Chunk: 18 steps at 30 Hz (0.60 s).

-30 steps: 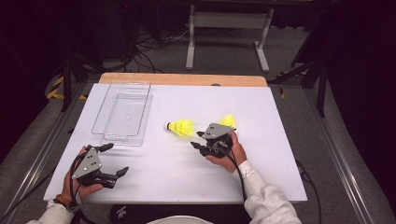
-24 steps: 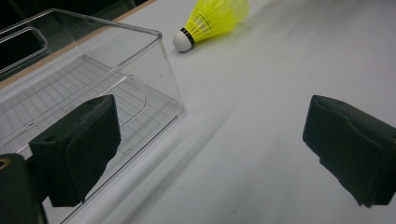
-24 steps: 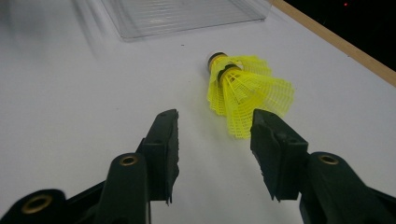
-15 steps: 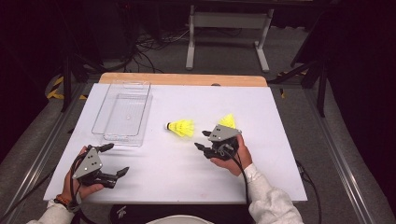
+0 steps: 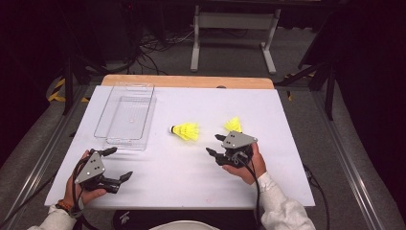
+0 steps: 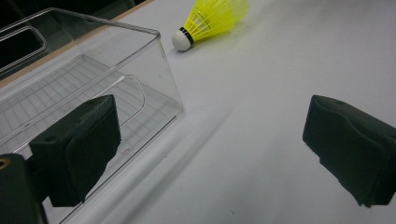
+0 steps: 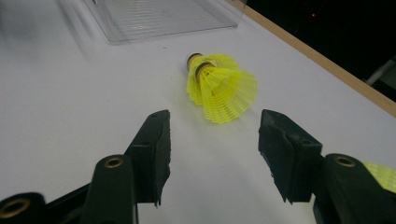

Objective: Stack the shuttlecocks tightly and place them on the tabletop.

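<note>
A yellow shuttlecock (image 5: 186, 131) lies on its side mid-table on the white table top (image 5: 287, 143), cork pointing left. My right gripper (image 5: 214, 144) is just right of it, open; its jaws have just been opening and nothing is between them. In the right gripper view the shuttlecock (image 7: 219, 86) lies just beyond the right gripper (image 7: 215, 128). A second yellow shuttlecock (image 5: 233, 124) sits behind that gripper, its skirt showing at the corner (image 7: 380, 172). My left gripper (image 5: 119, 163) rests open and empty at the front left, near a clear plastic box (image 5: 125, 115).
In the left gripper view the clear box (image 6: 70, 84) stands close on the left, with one jaw in front of its wall, and the first shuttlecock (image 6: 212, 18) lies beyond. A wooden strip (image 5: 186, 81) runs along the table's far edge. White surface lies between the grippers.
The right gripper has drawn back to the right, away from the mid-table shuttlecock, and its jaws stand wider. Both shuttlecocks and the left gripper kept their places.
</note>
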Each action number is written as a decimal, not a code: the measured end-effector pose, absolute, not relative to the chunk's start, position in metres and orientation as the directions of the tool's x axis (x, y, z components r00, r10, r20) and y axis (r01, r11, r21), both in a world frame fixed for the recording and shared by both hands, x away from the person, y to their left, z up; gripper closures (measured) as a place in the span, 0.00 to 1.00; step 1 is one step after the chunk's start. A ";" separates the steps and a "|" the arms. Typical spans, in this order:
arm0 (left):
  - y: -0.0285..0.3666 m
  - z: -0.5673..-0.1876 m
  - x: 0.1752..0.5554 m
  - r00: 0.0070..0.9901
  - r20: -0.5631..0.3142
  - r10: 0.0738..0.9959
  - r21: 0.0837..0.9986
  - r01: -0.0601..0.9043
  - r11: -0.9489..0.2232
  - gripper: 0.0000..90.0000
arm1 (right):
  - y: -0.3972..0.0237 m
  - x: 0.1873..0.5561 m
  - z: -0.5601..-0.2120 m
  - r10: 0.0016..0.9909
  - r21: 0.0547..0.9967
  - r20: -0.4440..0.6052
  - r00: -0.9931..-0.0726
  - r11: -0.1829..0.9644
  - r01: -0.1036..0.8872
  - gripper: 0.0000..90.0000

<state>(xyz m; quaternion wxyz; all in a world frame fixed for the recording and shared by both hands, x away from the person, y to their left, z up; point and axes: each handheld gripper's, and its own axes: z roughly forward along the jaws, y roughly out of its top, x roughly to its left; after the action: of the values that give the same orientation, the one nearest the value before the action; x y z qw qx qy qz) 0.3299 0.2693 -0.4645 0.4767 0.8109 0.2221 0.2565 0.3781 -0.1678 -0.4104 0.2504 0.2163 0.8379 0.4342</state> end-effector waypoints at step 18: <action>0.269 -0.465 0.330 0.769 0.207 0.605 0.885 0.117 -0.451 0.06 | -0.193 0.367 -0.413 0.631 0.840 -0.249 -0.735 0.519 0.161 0.41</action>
<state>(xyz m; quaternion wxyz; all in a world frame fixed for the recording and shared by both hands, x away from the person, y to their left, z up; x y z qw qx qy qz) 0.3300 0.2688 -0.4648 0.4743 0.8120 0.2225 0.2573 0.3673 -0.1928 -0.4129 0.2743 0.2394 0.8271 0.4283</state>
